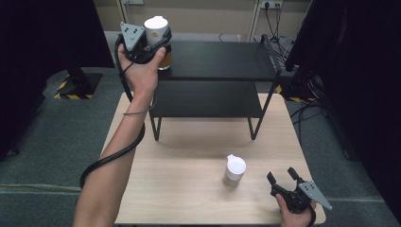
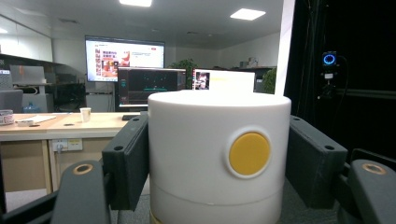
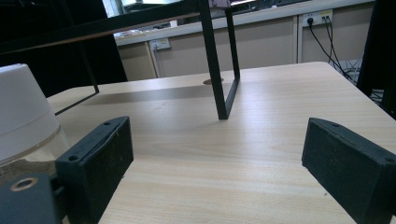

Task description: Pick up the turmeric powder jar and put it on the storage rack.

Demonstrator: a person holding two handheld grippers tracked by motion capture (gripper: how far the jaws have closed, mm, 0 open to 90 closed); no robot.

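Grey carpet floor at frame left; beige wall with socket at top; ceiling light panels lit.

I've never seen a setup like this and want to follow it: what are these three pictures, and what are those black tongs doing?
A person holds a hand-operated tool in each hand; no robot arm is involved. The high view looks down on a wooden table with a black two-level shelf on it. The other two pictures come from cameras riding on each tool. The left tongs are shut on a white-lidded jar with a yellow dot, at the shelf's top level. The right tongs are open, holding nothing, just above the table. A second jar stands on the table near them.
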